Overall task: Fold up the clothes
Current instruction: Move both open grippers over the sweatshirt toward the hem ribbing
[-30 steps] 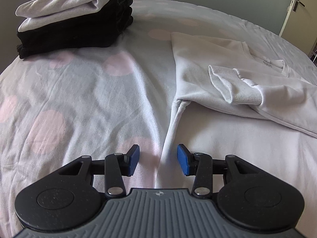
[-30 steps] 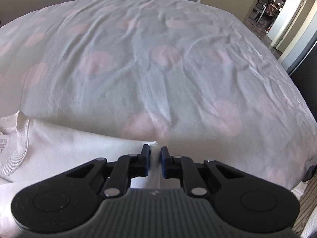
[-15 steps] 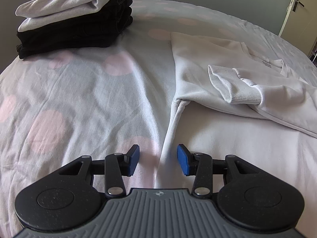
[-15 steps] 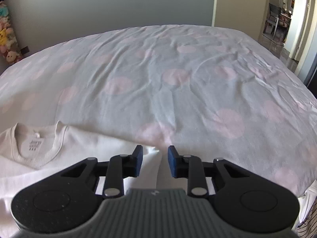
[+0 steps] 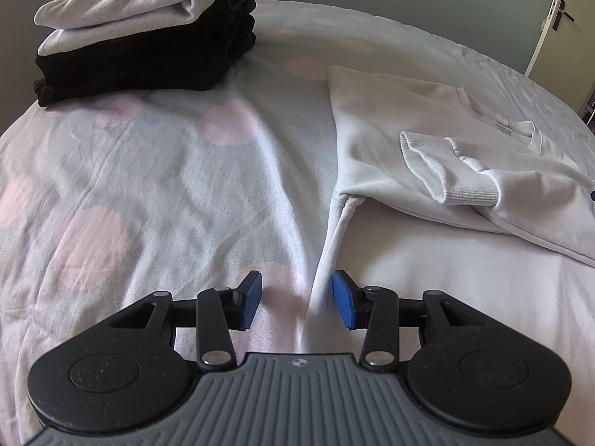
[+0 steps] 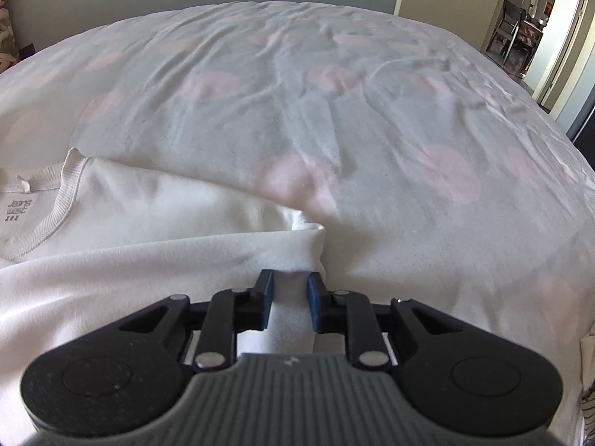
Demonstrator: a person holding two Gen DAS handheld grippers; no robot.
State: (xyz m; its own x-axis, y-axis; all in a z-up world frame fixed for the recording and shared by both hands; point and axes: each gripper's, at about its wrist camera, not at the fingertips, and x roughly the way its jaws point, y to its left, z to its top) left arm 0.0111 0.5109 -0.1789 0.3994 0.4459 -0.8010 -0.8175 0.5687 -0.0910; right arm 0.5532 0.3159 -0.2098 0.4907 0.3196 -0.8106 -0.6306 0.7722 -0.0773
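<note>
A white sweatshirt lies flat on the bed, one sleeve folded across its chest with the ribbed cuff on top. My left gripper is open, its blue pads on either side of the sweatshirt's left side edge. In the right wrist view the sweatshirt shows its collar and label at the left. My right gripper is open a little, with the white cloth of the folded shoulder corner between its pads.
A stack of folded black and white clothes sits at the bed's far left. The bedsheet is white with pink dots. A door is at the far right, an open doorway beyond the bed.
My right gripper was shut on the sweatshirt's corner, then opened and shifted along the fold. My left gripper has stayed open in the same place.
</note>
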